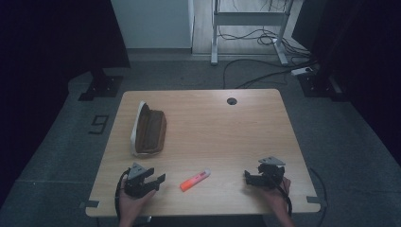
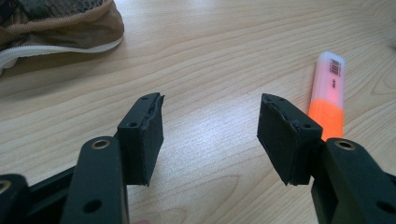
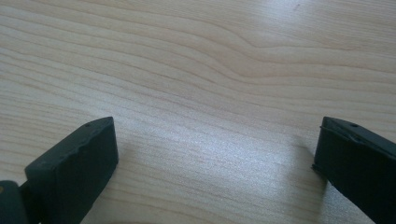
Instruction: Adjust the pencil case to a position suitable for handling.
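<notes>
- High view looks down and forward over your whole table (image 1: 203, 137).
- Your left gripper view sits low and close, sharing the highlighter (image 2: 329, 100) and pencil case (image 2: 60, 23) with it.
- Right gripper view hugs bare wood.

Nearest to my jaws lies an orange highlighter pen with a translucent pale cap (image 1: 195, 179), flat on its side on the light wooden tabletop (image 1: 227, 137). It runs slantwise, orange body toward me, capped end pointing away and to the right. A barcode label sits on the cap (image 2: 335, 66). Nothing touches it.
</notes>
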